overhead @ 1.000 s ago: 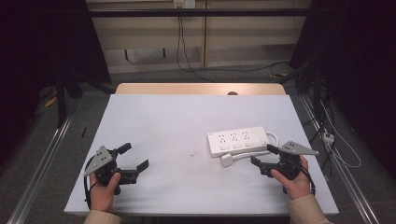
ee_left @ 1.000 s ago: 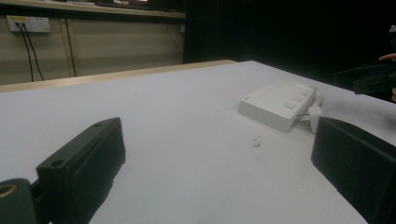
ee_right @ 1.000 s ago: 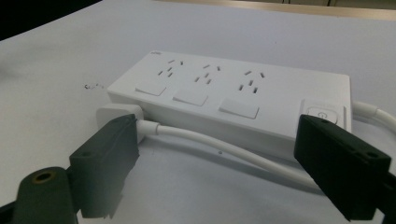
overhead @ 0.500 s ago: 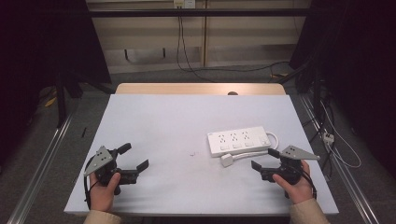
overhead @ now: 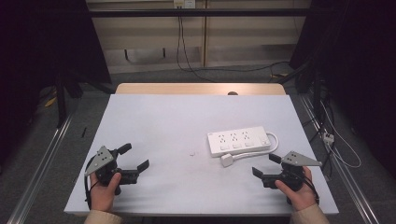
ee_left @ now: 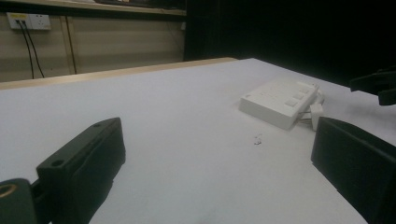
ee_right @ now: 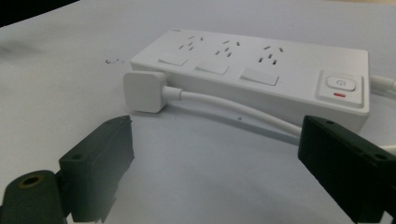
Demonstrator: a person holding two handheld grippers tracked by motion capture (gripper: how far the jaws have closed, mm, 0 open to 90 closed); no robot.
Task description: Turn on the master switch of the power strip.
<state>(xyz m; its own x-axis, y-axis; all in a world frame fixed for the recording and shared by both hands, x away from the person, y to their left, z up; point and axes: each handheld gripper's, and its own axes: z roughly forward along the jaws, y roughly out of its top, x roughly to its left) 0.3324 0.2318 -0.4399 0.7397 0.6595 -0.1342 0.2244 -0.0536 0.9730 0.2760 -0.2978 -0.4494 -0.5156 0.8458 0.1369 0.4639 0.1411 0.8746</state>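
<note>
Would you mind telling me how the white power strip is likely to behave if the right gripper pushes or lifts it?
The power strip looks like a rigid, flat plastic block, so it should probably slide rather than tip or roll. Its smooth casing may be slippery on the table. The cable curves loosely along its near side, so it and the plug would likely trail and flop.

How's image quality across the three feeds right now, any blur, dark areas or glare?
High view: evenly lit white table, dark surroundings, no glare. Left gripper view: soft and dim, the white plastic power strip hazy, the near black jaws blurred. Right gripper view: brightest, the strip's sockets, red-marked switch and square white plug sharp, the jaws slightly blurred.
</note>
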